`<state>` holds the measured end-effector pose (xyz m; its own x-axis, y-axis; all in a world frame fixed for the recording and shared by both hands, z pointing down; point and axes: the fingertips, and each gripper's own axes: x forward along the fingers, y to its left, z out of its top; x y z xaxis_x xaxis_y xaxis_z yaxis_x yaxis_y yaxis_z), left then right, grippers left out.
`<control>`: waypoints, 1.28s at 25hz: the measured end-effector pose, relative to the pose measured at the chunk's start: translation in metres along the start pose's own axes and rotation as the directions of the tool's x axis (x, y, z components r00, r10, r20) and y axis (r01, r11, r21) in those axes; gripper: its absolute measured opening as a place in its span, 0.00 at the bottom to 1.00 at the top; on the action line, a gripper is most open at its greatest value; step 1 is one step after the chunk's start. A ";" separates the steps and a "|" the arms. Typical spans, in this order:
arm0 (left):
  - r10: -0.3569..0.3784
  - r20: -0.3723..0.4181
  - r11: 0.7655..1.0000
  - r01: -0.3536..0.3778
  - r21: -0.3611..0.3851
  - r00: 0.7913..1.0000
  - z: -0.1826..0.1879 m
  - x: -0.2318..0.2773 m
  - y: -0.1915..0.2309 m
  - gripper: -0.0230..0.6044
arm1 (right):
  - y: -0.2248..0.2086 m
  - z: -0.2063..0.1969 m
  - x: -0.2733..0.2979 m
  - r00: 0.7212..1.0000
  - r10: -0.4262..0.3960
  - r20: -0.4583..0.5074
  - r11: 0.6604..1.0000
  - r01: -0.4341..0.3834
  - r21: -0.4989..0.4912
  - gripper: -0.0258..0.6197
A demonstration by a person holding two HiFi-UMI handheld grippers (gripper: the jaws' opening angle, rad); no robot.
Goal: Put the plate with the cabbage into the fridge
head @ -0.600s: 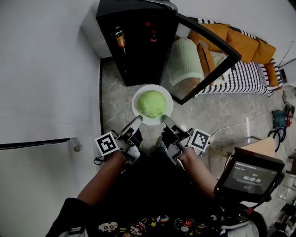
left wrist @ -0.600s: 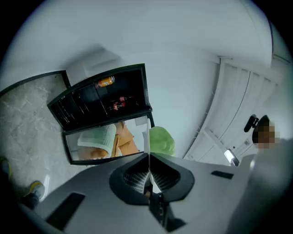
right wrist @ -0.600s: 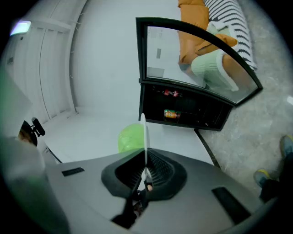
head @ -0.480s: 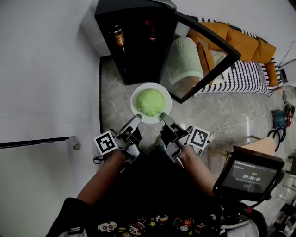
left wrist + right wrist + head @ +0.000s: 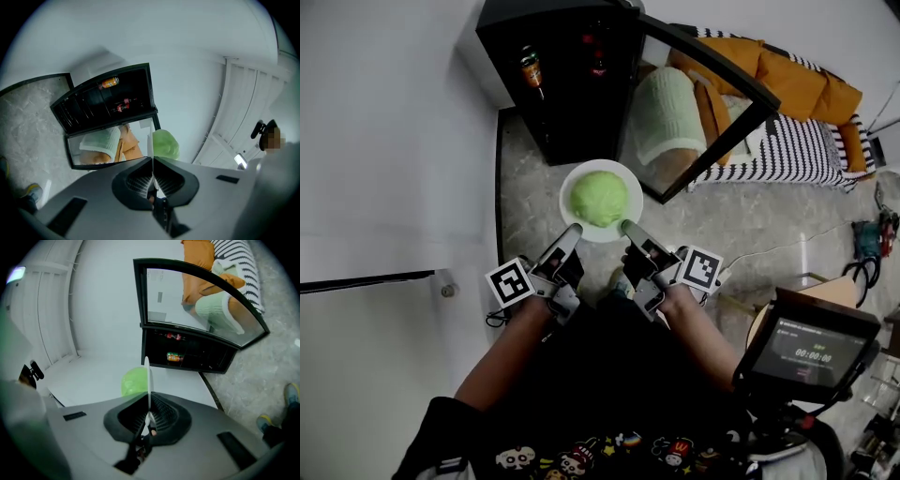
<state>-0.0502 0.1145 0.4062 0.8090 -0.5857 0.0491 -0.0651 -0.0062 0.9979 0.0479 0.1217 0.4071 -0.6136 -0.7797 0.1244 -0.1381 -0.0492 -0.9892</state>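
A white plate (image 5: 570,208) carries a round green cabbage (image 5: 599,198) and hangs above the floor, just in front of the open black fridge (image 5: 562,84). My left gripper (image 5: 573,230) is shut on the plate's near-left rim, and my right gripper (image 5: 625,226) is shut on its near-right rim. In the left gripper view the plate (image 5: 150,143) shows edge-on between the shut jaws of the left gripper (image 5: 152,164), with the cabbage (image 5: 165,144) beyond. The right gripper view shows the same: the plate's edge (image 5: 147,376), the cabbage (image 5: 133,381), the right gripper (image 5: 149,404).
The fridge's glass door (image 5: 703,103) stands open to the right. Bottles (image 5: 530,67) stand on a shelf inside. A striped sofa with orange cushions (image 5: 806,112) lies beyond the door. A white wall runs along the left. A screen device (image 5: 811,352) sits at my right.
Both grippers and the plate with the cabbage have moved a little forward and left, closer to the fridge opening. Both stay shut on the rim.
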 end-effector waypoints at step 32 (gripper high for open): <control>0.055 0.115 0.998 -0.055 -0.002 0.992 -0.022 0.070 -0.012 0.05 | -0.005 0.075 -0.018 0.992 0.018 -0.124 1.000 -0.015 0.027 0.07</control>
<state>0.0202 0.0916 0.3986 0.7314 -0.6747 0.0989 -0.1085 0.0280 0.9937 0.1182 0.0894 0.4035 -0.7079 -0.6968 0.1153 -0.1078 -0.0548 -0.9927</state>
